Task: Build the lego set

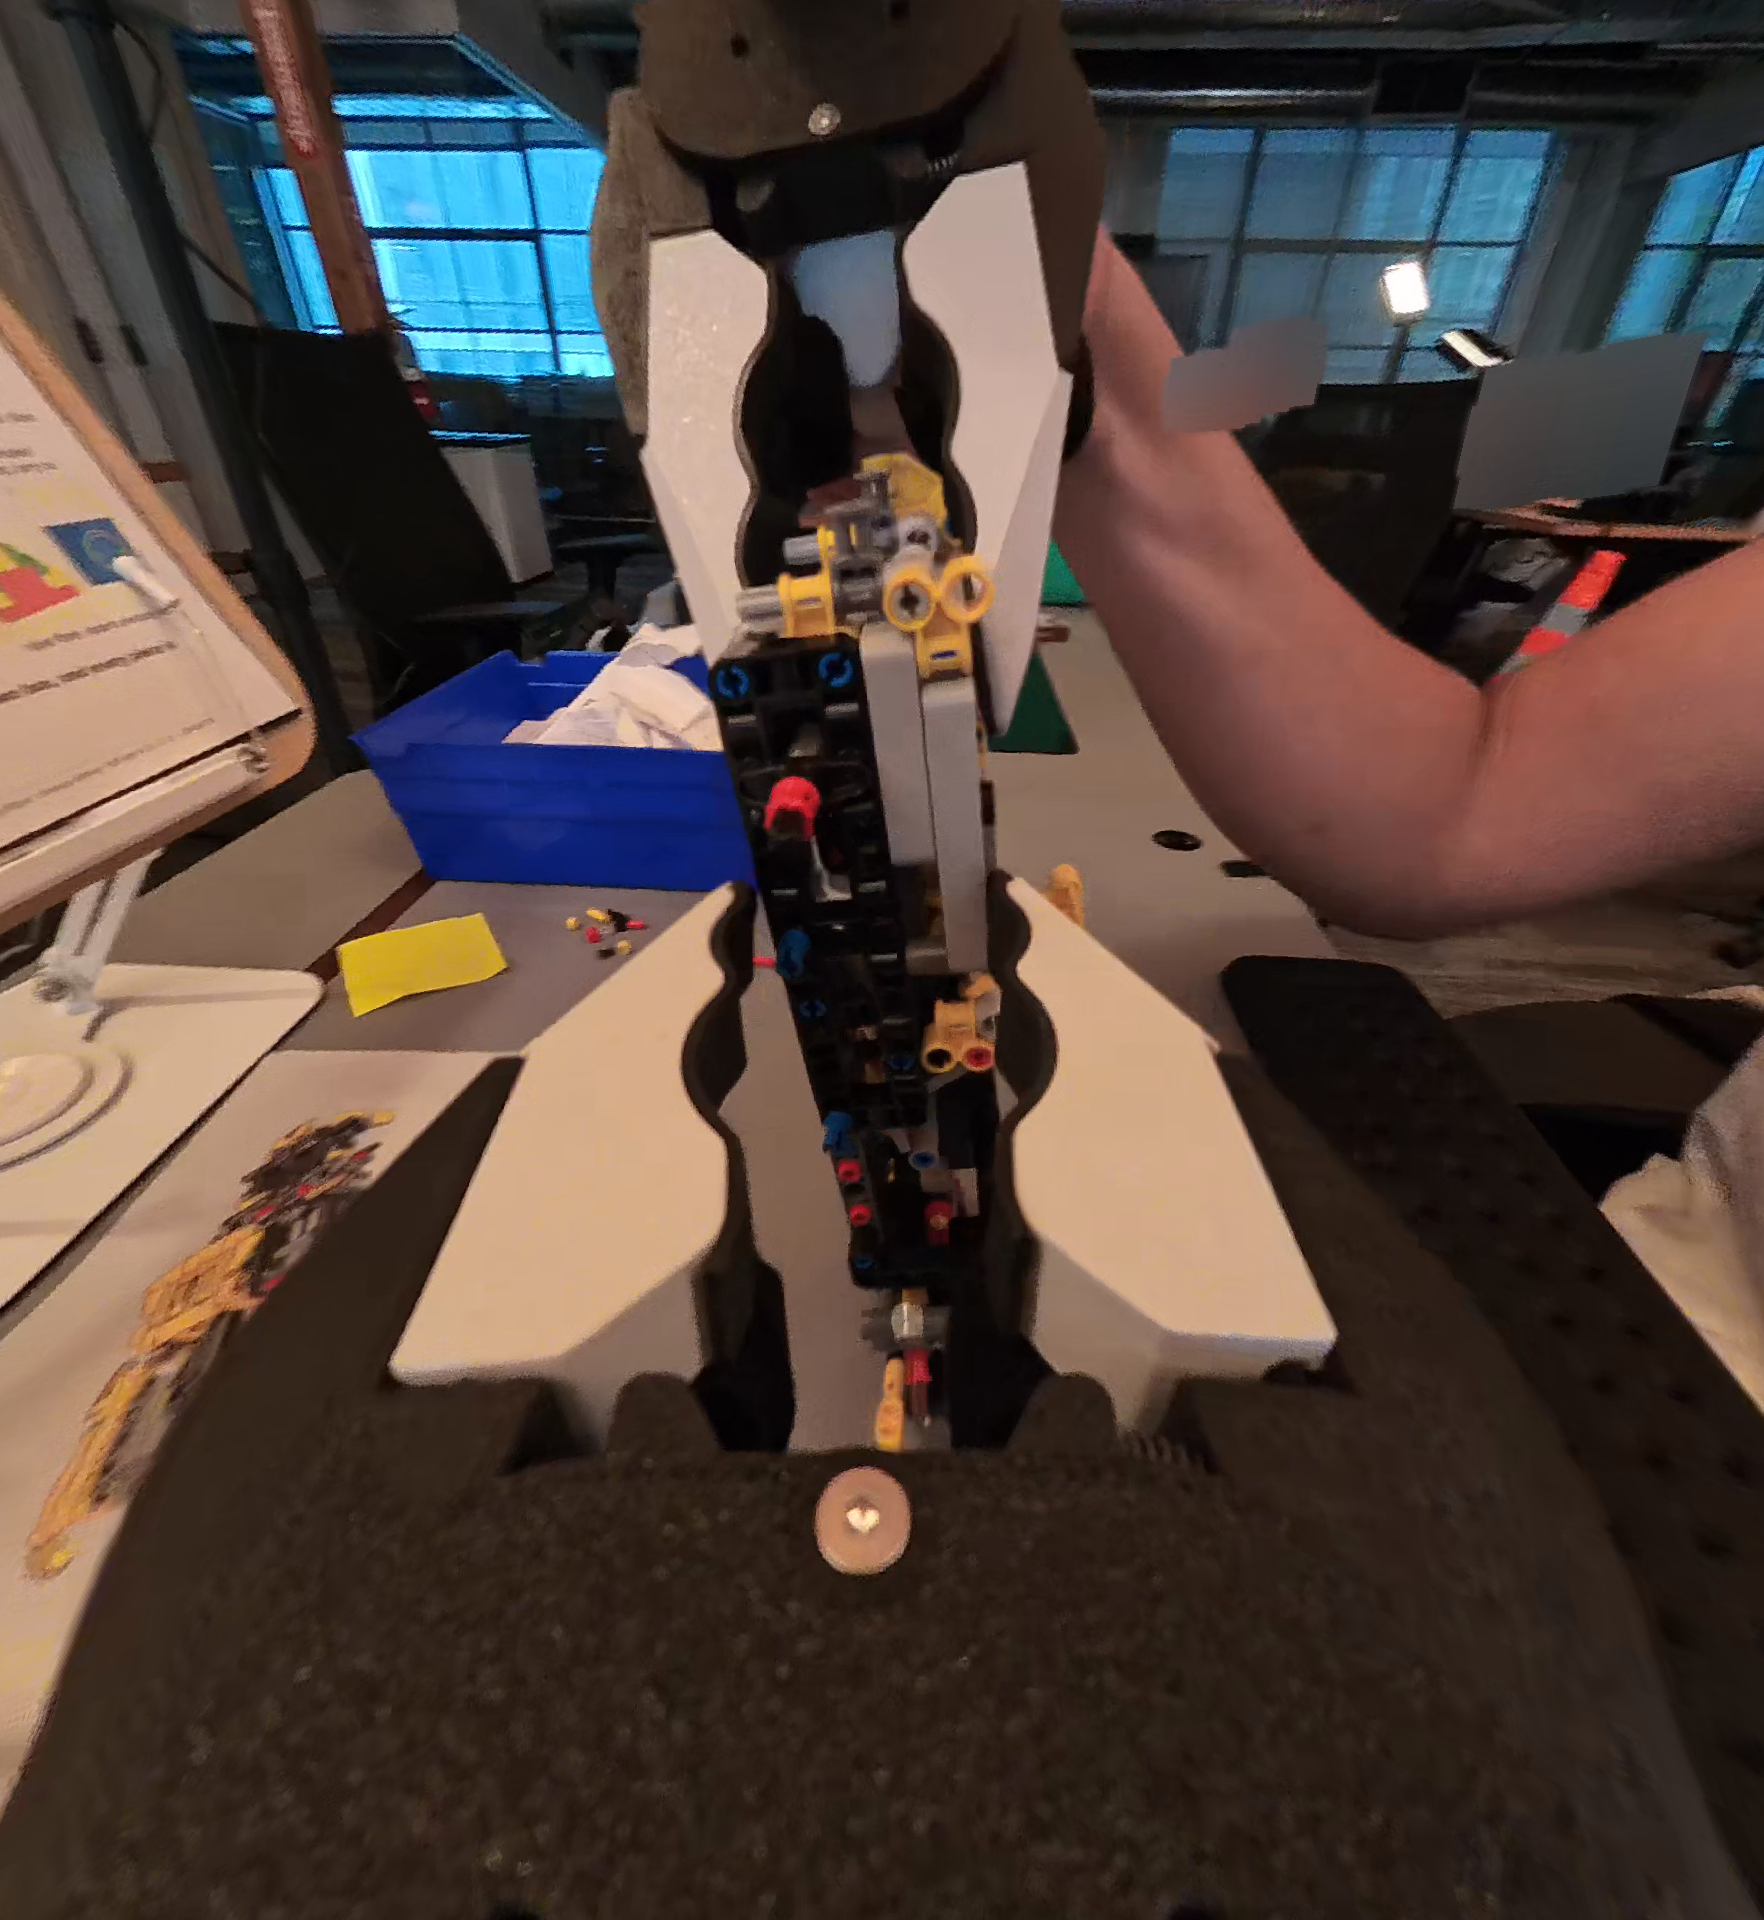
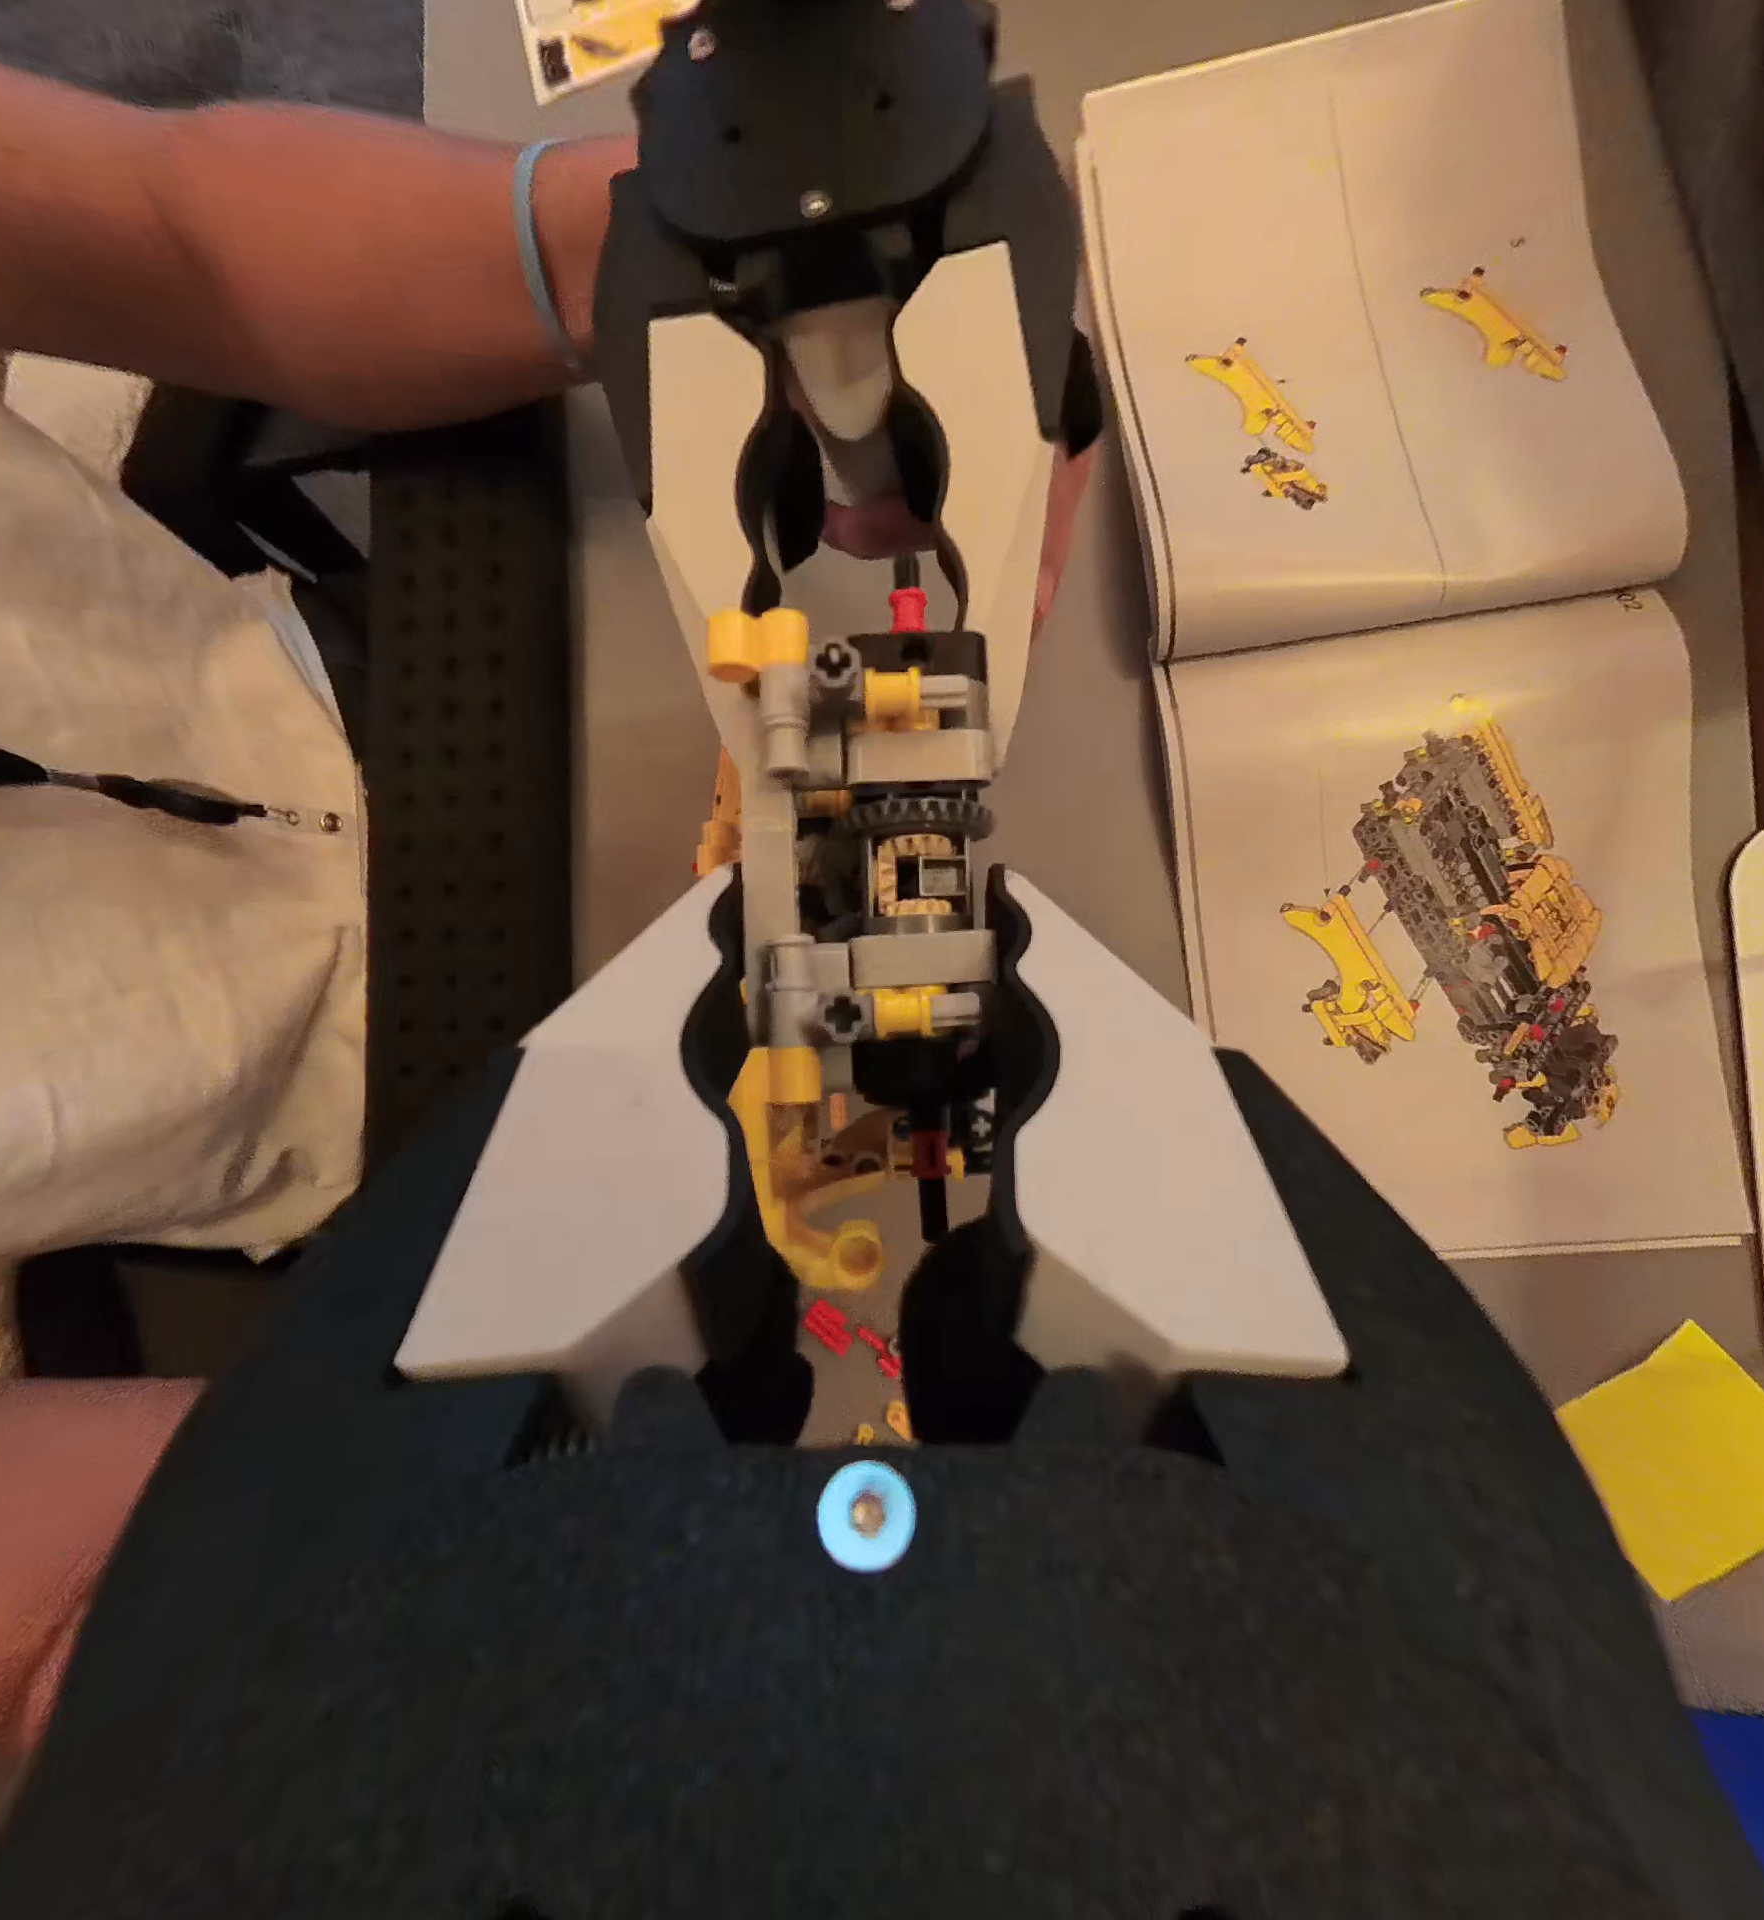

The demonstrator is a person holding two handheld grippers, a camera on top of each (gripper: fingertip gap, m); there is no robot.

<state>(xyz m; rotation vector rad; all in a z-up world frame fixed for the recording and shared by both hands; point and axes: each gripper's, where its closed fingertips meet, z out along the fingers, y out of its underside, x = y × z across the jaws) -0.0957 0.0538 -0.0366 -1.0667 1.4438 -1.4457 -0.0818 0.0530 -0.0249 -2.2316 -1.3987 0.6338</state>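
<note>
A long Lego Technic assembly, black with grey beams, yellow connectors and red and blue pins, is held in the air between both grippers. My left gripper is shut on its lower part. My right gripper comes down from above and is shut on the upper end. In the right wrist view the assembly shows a gear housing and grey frame. There my right gripper clamps the near end and my left gripper clamps the far end.
A blue bin with white bags stands behind. A yellow note and loose small pieces lie on the grey table. An open instruction booklet lies to the right. A document stand is at the left. A person's arm reaches in. My left and right fingertips are right by each other.
</note>
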